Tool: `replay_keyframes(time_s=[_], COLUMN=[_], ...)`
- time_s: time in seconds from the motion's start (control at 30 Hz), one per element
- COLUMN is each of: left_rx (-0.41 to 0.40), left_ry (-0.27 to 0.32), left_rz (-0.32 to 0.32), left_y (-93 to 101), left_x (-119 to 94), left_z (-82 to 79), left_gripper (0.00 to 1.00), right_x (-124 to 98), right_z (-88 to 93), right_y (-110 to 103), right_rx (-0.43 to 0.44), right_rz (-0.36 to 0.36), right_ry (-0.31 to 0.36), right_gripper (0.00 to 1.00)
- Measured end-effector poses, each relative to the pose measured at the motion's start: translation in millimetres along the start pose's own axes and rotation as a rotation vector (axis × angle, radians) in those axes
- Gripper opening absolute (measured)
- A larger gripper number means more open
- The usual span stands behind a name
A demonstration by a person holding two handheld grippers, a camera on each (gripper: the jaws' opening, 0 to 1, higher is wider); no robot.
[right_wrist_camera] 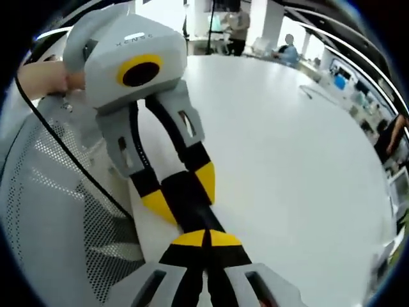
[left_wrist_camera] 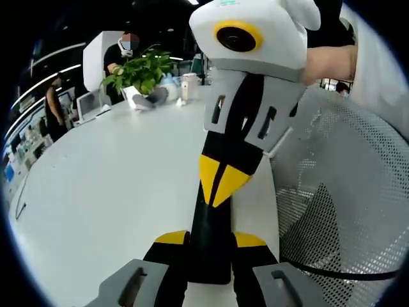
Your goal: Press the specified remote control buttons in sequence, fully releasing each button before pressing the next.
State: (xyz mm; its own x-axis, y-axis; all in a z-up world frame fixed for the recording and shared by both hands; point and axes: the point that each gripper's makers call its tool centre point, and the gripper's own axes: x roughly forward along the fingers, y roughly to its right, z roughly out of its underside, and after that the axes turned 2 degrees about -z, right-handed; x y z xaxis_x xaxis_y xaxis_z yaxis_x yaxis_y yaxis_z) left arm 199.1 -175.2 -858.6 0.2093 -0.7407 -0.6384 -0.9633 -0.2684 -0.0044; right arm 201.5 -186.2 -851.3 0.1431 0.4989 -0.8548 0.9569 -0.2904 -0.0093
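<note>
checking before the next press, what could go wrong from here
1. The right gripper bears its shut tips on the remote, hiding the buttons; it may catch a neighbouring button.
2. The left gripper pinches the remote by its sides near the table edge; pressing might slide it out toward the mesh chair.

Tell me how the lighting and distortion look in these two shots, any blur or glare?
Left gripper view: even indoor light, fisheye bends the white table; plant and far background soft. Right gripper view: bright glare on the table's far end, edges smeared, remote between the grippers sharp.
</note>
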Motion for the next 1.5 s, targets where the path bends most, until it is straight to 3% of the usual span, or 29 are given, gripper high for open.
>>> replay_keyframes(time_s=[0.53,0.83,1.1,1.33,1.5], left_rx=[0.003,0.002,0.001,0.002,0.002], left_ry=[-0.003,-0.001,0.000,0.000,-0.001], left_rz=[0.001,0.001,0.001,0.001,0.001], left_y=[0.2,0.2,0.2,0.5,0.3], left_x=[0,0,0,0,0], left_z=[0.1,0.1,0.2,0.0,0.3], left_gripper=[0.25,0.25,0.25,0.25,0.25], right_x=[-2,-7,-4,-2,-1], right_z=[-0.2,10.3,5.7,6.9,6.0], right_y=[-1,0,-1,-3,0], right_rx=[0.083,0.048,0.006,-0.112,-0.107], right_rz=[-0.013,0.019,0.013,0.002,-0.037], right_ry=[0.072,0.025,0.002,-0.085,-0.146], right_gripper=[0.00,0.00,0.00,0.00,0.00])
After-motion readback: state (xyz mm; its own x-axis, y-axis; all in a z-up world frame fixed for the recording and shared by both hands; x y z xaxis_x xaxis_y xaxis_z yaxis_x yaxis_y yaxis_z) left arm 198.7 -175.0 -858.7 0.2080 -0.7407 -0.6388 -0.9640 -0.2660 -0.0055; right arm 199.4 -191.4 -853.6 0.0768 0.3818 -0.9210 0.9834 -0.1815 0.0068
